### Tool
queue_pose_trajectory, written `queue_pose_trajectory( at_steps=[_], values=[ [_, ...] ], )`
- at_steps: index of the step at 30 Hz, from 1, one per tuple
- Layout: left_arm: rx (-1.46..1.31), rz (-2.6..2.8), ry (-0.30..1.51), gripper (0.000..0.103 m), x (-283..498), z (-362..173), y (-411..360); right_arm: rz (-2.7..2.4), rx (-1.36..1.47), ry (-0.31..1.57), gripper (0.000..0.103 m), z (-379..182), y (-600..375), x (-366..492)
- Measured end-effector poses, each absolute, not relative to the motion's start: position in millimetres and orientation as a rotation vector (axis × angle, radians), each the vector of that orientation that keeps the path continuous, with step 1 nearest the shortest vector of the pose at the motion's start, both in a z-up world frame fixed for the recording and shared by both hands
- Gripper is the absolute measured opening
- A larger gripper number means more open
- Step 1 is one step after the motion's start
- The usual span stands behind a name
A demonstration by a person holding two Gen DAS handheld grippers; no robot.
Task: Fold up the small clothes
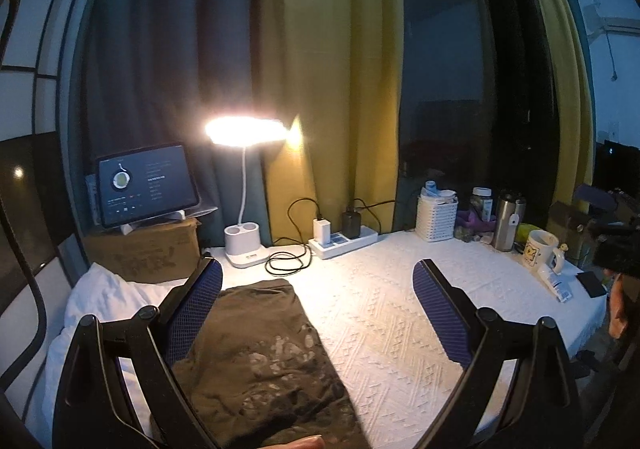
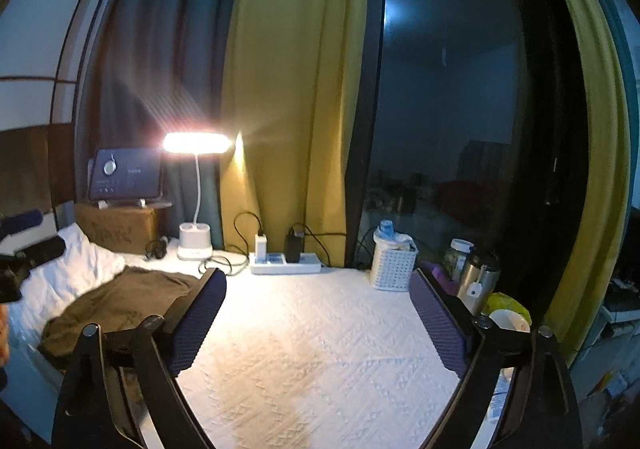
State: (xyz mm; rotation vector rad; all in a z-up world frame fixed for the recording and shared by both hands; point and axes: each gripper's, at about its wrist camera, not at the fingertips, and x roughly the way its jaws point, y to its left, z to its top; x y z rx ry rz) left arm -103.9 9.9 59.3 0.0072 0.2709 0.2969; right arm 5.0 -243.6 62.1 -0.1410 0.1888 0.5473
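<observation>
The dark olive garment [image 1: 256, 361] lies folded at the lower left of the white-covered bench [image 1: 392, 313], its near edge cut off by the frame bottom. The left gripper [image 1: 318, 307] and right gripper [image 2: 318, 317] both have fingers spread wide, pinching nothing. The print on the cloth is too dim to read.

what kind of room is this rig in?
Probably a bedroom or dorm desk at night: a lit desk lamp, a tablet propped on a cardboard box, a mug, and curtains beside a dark window. An olive garment lies on the white tablecloth.
</observation>
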Motion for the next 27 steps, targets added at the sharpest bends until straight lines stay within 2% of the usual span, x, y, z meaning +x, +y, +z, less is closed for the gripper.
queue_pose_trajectory(
  at_steps=[27],
  values=[
    [-0.006,0.352,0.271,0.095,-111.0,61.5,29.3,0.610,-0.151,0.207,0.095,67.8,-219.4,-3.3]
  ],
)
